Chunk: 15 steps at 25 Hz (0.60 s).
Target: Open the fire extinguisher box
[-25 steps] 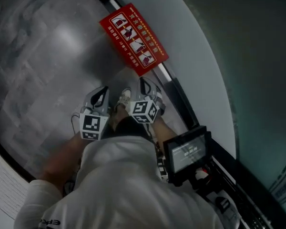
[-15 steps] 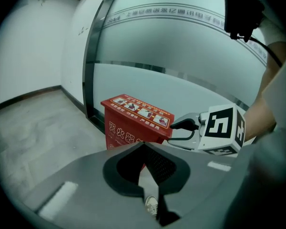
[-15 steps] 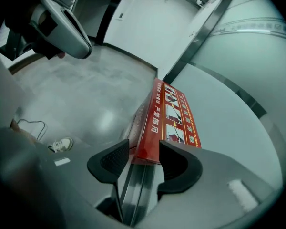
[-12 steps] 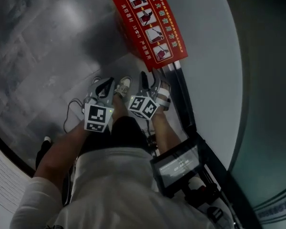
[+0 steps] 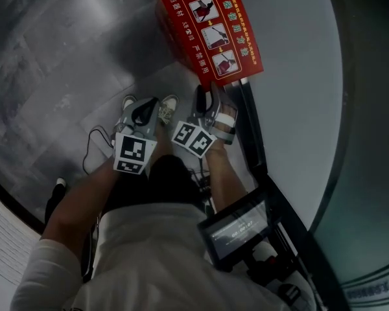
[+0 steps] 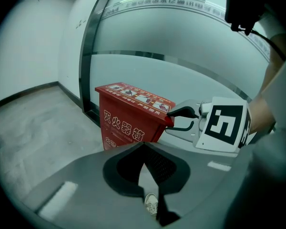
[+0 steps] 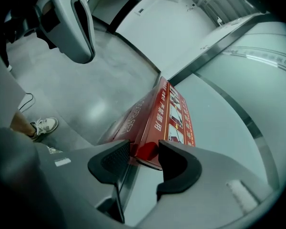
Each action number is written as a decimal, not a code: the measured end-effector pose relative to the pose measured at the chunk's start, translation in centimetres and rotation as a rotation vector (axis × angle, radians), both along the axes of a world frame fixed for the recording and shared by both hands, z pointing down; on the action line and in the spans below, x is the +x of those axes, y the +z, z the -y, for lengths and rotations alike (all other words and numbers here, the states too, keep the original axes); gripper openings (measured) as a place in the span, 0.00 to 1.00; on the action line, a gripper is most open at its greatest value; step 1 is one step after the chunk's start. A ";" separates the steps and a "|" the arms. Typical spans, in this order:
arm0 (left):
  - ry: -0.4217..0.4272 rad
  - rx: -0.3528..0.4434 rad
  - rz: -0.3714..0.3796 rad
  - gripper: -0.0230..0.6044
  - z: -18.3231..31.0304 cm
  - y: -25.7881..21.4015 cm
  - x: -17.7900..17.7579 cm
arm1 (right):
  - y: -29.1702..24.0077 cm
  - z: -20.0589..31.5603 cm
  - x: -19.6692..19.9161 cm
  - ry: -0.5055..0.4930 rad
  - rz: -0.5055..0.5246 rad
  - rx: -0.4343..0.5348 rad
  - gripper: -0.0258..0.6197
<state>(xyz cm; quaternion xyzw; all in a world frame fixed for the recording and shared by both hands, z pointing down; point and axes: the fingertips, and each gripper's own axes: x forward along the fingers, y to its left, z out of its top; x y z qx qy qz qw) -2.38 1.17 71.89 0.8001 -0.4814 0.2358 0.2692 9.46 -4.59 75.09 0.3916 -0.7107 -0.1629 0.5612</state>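
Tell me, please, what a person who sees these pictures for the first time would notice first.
The red fire extinguisher box stands out at once, on the grey floor against the pale curved wall. Next comes the right claw: its jaws have just swung open, then eased in slightly, and stand apart with the box's near corner between them. The left claw hangs shut beside it, short of the box.

Red box [image 5: 207,24] glossy painted metal; floor [image 5: 52,63] polished stone.
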 end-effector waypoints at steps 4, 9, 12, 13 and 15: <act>0.005 0.008 0.004 0.04 0.4 -0.3 -0.2 | -0.3 -0.1 -0.1 0.003 0.024 -0.025 0.34; 0.000 0.024 0.010 0.04 1.1 -1.1 -0.8 | -1.3 -0.3 -0.2 -0.003 0.041 -0.035 0.32; -0.005 0.033 0.013 0.04 1.4 -1.6 -1.2 | -2.0 -0.5 -0.3 -0.006 0.050 -0.035 0.29; -0.005 0.036 0.013 0.04 1.5 -1.9 -1.2 | -2.2 -0.7 -0.3 -0.004 0.053 -0.034 0.28; -0.005 0.047 0.013 0.04 1.7 -2.6 -1.4 | -2.9 -0.8 -0.3 -0.003 0.056 -0.032 0.27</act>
